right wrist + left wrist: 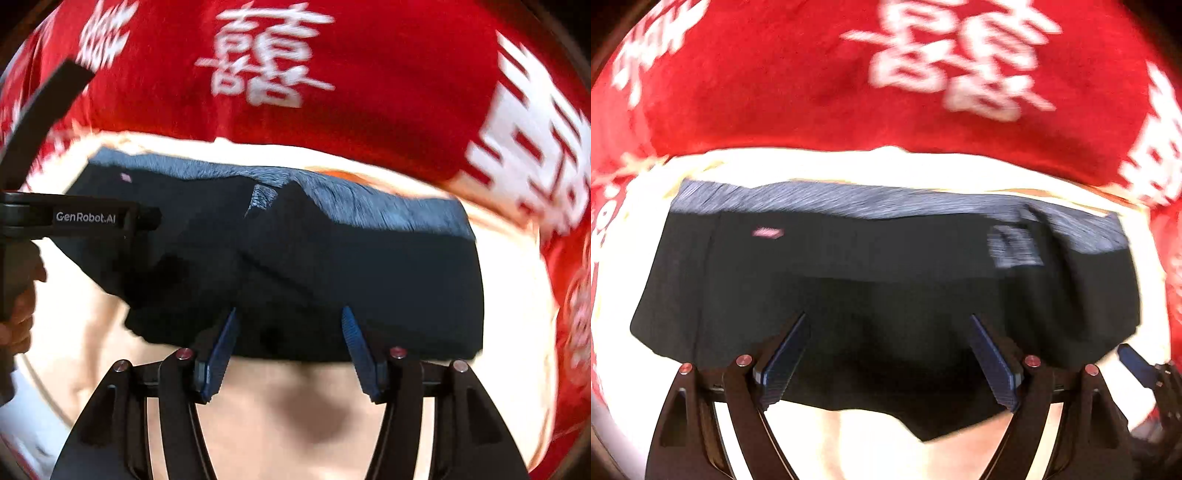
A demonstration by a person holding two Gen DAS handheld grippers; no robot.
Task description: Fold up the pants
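Left gripper [888,354] jaws spread apart, nothing btwn them, poised over near edge of the dark pants [871,295]; right gripper [288,347] likewise apart at the near hem, gripping nothing. Pants lie folded in a wide block on a pale surface [871,443], gray ribbed waistband [886,203] at far side, w/ small pink tag [767,232] and a gray label [1015,245], both too blurred to read. "GenRobot.AI" reads on the left gripper body in right-wrist view; red cloth [388,92] beyond has white Chinese double-happiness characters, partly cut off and smeared.

— Can you read the white characters [956,62] on the red cloth [757,92]?
— No, motion blur smears them, and the edges cut some off.
— The label [1015,245] on the pants [868,295]?
— Blurred, illegible.
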